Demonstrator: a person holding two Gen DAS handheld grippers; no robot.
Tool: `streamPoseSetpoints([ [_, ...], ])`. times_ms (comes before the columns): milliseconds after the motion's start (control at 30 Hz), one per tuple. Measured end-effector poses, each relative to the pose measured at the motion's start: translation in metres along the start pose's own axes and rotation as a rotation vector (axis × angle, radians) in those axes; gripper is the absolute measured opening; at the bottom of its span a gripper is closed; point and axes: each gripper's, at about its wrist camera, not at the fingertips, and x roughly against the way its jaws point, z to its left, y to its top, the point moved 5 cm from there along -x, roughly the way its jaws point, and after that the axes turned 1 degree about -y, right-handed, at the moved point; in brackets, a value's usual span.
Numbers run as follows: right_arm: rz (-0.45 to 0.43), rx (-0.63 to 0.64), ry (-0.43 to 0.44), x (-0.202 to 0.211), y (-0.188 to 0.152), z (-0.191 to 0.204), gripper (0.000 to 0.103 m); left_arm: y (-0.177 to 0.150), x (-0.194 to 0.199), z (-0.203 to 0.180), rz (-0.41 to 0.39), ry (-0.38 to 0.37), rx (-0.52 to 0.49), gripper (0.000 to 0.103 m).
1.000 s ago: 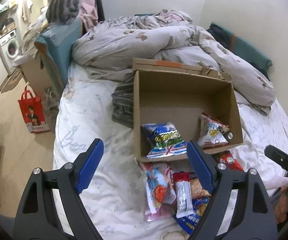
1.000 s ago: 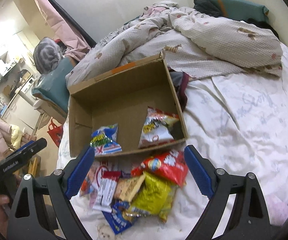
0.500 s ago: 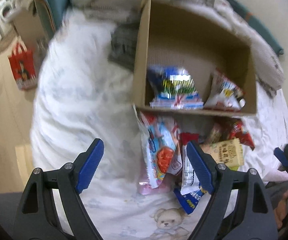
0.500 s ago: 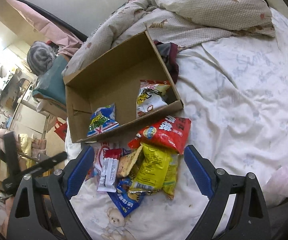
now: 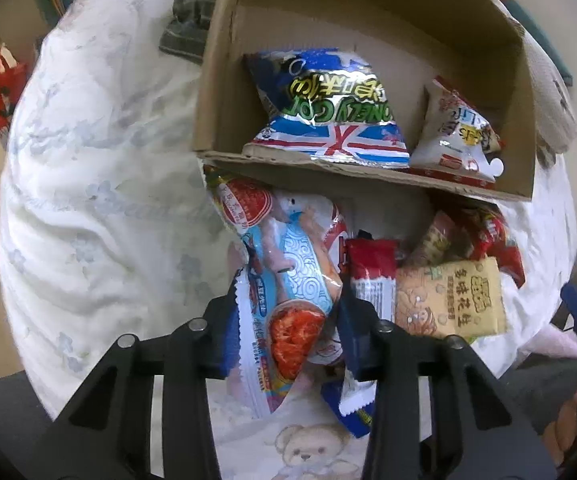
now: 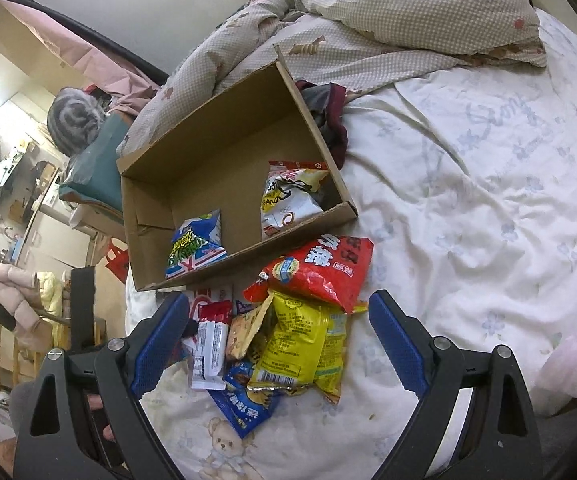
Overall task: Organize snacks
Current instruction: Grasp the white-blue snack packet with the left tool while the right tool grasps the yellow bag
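A long light-blue snack packet [image 5: 288, 292] is seen lying on the bed [image 5: 100, 184], its long axis running from the near edge of the cardboard box [image 5: 216, 92] back toward the left tongs [image 5: 284, 340], its serrated end nearest the camera. The left tongs are pointed steeply down over it, their jaws closing with the packet between the blue pads; whether the pads are pressing on it yet cannot be told. A red-and-white bar [image 5: 372, 276] and a beige biscuit packet [image 5: 448, 300] are seen just beside it. Inside the box, a blue flag-printed bag [image 5: 328, 112] and a white bag [image 5: 456, 132] are propped against the near wall. The right tongs [image 6: 278, 344] are held at a slant above the pile, jaws spread wide and holding nothing, with a yellow packet [image 6: 300, 344] and a red bag [image 6: 320, 268] lying between and beyond them. Fingers of a hand [image 6: 98, 408] are seen behind the right tongs' frame.
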Motion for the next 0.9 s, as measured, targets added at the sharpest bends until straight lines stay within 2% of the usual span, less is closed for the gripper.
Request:
streamPoseSetpoints([
  [167,0.025,-0.031,0.004,-0.007,-0.001,-0.004,0.093,-0.018,0.023,-0.001,-0.012,-0.002,-0.013,0.031],
  [300,0.076,-0.061,-0.048,-0.019,-0.006,-0.014,0.093,-0.027,0.058,-0.001,-0.079,0.018,-0.043,0.031],
  [367,0.12,-0.081,-0.087,-0.026,-0.012,-0.023,0.092,-0.023,0.078,0.006,-0.121,0.019,-0.047,0.031],
  [467,0.208,-0.131,-0.107,-0.043,-0.023,-0.035,0.083,-0.021,0.098,0.018,-0.159,0.022,-0.042,0.031],
  [633,0.309,-0.183,-0.08,-0.069,-0.034,-0.038,0.083,-0.026,0.106,0.023,-0.191,0.037,-0.039,0.031],
  [800,0.364,-0.148,-0.084,-0.091,-0.04,-0.03,0.083,-0.025,0.104,0.023,-0.202,0.036,-0.03,0.031],
  [900,0.391,-0.118,-0.115,-0.101,-0.044,-0.025,0.083,-0.025,0.099,0.02,-0.197,0.031,-0.026,0.031],
])
